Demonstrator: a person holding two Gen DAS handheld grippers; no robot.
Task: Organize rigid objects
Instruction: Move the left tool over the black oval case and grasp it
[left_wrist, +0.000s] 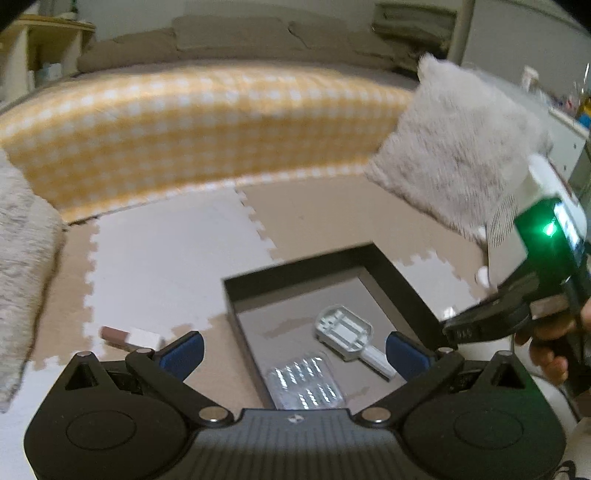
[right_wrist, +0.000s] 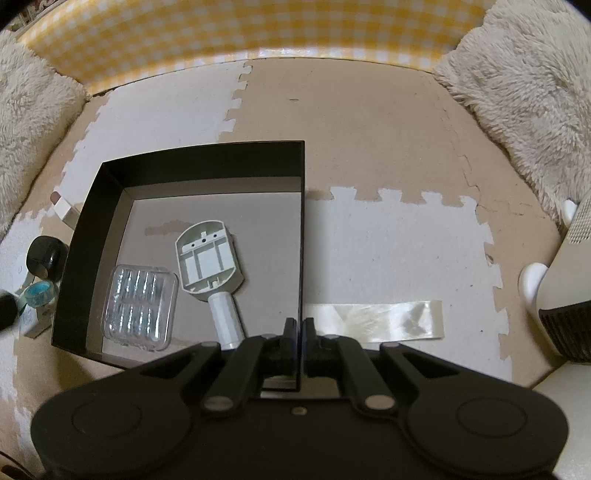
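So far the black box (right_wrist: 192, 162) holds a clear case (right_wrist: 139, 308) and a white tool (right_wrist: 209, 263), while the right gripper (right_wrist: 299, 332) pinches its right wall, the left gripper (left_wrist: 293, 350) gapes empty, and a brown-and-white block (left_wrist: 131, 338) and tape rolls (right_wrist: 38, 293) wait left of it.

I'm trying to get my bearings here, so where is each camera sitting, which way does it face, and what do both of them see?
Left wrist: on the open left gripper, looking across the black box toward the yellow checked bedding; the person's right hand shows.
Right wrist: on the right gripper, shut on the box wall, looking steeply down.
Shared: the box, the clear case and the white handled part.
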